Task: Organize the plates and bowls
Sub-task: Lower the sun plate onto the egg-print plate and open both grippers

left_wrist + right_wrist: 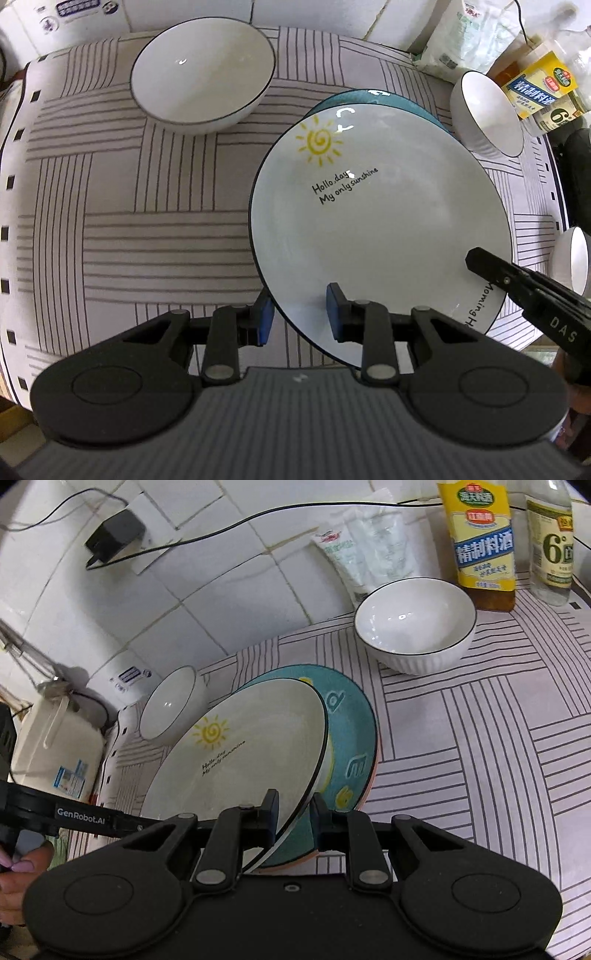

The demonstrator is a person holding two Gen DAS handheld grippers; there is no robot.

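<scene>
A white plate point(380, 229) with a yellow sun and black lettering hangs tilted over a teal plate point(347, 731). A pink rim shows under the teal plate. My left gripper point(299, 314) is shut on the white plate's near rim, one blue pad under it and one on top. My right gripper point(295, 808) is shut on the opposite rim; it also enters the left wrist view as the right gripper point(480, 260) on the plate's right edge. A large white bowl point(203, 74) stands at the back left, and a ribbed white bowl point(413, 624) at the back right.
A third white bowl point(570, 258) sits at the right edge of the striped tablecloth point(129, 221). Sauce bottles point(484, 542), a plastic bag point(369, 546) and a tiled wall with a black adapter point(114, 535) border the far side. A person's hand point(18, 882) is at lower left.
</scene>
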